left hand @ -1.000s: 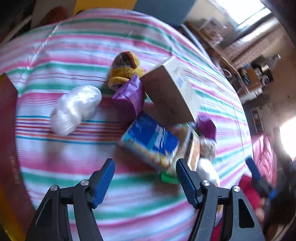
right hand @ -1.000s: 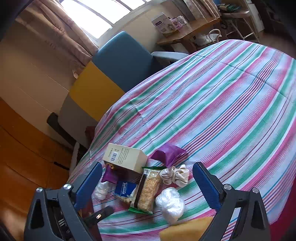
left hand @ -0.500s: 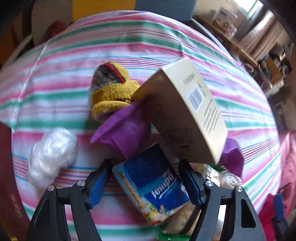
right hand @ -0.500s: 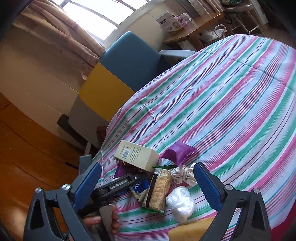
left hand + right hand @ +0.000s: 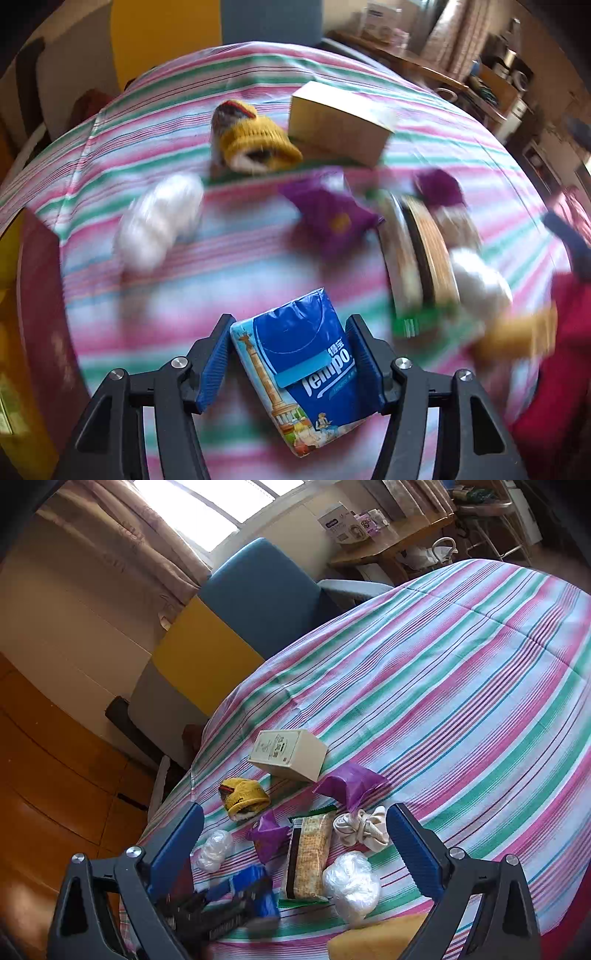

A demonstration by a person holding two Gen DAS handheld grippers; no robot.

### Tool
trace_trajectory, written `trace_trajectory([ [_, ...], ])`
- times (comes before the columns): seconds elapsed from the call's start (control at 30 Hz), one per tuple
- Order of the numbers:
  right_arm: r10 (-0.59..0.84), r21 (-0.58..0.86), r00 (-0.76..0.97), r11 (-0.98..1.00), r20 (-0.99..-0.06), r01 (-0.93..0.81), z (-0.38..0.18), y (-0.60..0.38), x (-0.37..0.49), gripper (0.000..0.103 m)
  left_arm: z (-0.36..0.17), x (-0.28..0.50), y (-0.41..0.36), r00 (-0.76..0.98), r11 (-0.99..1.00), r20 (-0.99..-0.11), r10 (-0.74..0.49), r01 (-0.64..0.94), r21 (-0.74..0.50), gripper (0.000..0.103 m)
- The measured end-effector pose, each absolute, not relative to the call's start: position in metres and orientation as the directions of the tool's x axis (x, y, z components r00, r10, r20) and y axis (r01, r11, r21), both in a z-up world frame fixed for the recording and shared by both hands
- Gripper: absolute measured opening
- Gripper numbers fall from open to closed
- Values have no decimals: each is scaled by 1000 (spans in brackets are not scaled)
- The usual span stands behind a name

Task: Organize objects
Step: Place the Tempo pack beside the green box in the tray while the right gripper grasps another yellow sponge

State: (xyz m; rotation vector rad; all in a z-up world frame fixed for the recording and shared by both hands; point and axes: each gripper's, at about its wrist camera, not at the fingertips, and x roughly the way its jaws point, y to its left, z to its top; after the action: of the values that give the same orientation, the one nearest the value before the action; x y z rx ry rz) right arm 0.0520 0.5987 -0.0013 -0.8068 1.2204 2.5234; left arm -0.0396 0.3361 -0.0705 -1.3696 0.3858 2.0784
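Between the jaws of the left gripper, which points steeply down at the striped surface, sits a blue tissue pack; the jaws have just been closing and their blue pads now press its two sides. Beyond it lie a purple wrapper, a cracker packet, and white plastic bundles, all blurred. Farther off are a yellow knit hat and a beige box. Lower in the right wrist view, the right gripper hangs angled downward, jaws wide and empty, framing the same clutter.
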Motion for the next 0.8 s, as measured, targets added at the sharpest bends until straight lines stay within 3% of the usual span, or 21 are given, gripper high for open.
trace_trajectory([
  [0.23,-50,630,-787,-631,-616,-453,-8,599,44,100,-70,6,290,-299,-728,-865,403,-678,-106,62],
  [0.43,-98,605,-720,-627,-686,-491,-20,596,36,100,-73,1,300,-301,-719,-852,427,-684,-119,62],
  [0.8,-63,258,-368,-820,-928,-511,-31,567,41,97,-76,1,307,-312,-715,-844,437,-690,-116,61],
])
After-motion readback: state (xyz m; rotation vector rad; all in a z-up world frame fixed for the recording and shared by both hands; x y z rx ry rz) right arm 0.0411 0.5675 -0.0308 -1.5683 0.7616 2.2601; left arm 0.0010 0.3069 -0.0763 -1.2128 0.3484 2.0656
